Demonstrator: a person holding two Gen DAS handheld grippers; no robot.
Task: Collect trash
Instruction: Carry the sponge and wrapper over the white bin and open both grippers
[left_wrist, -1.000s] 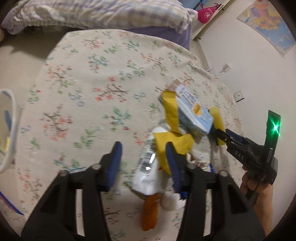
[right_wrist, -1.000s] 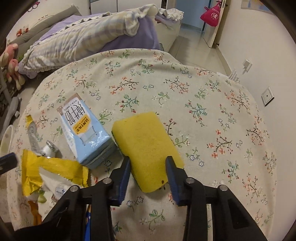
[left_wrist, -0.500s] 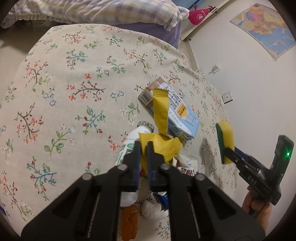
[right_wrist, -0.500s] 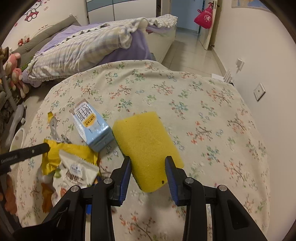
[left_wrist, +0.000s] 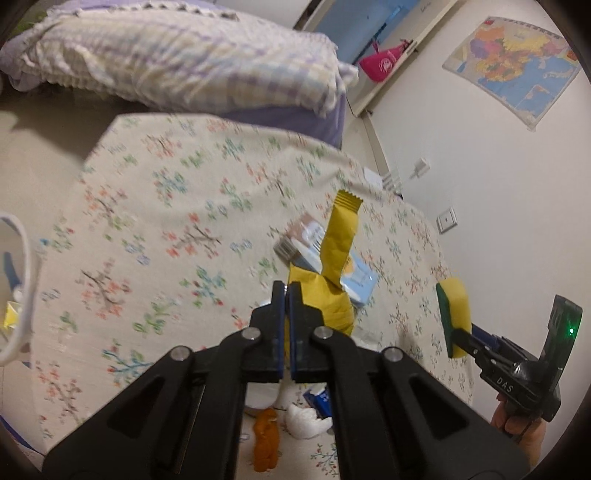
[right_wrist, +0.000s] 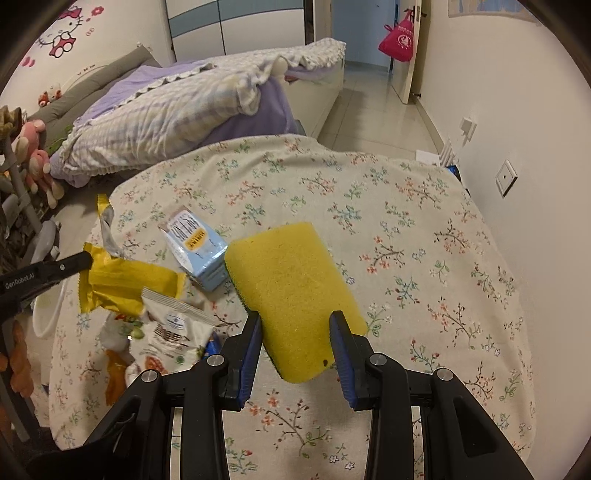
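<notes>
Left gripper (left_wrist: 287, 291) is pinching the yellow wrapper (left_wrist: 332, 273), its jaws pressed nearly together on one edge; the wrapper is hanging above the floral tablecloth (left_wrist: 155, 229), its long tail standing up over the blue carton (left_wrist: 354, 273). Right gripper (right_wrist: 295, 328) is clamping the yellow sponge (right_wrist: 291, 291) between partly spread jaws, clear of the cloth.

Risks, as judged:
- The thin edge grip is looking marginal; the crinkled foil may be slipping out if swung.
- The dangling tail may be dragging the carton or neighbouring litter.
- The white bin rim (left_wrist: 26, 295) is sitting at the far left edge, so a long carry is coming.

Count: wrapper, one; carton, one; sponge, one; white printed snack bag (right_wrist: 170, 332), one; orange scraps (left_wrist: 266, 443), at least one; crumpled white paper (left_wrist: 306, 421), one.
</notes>
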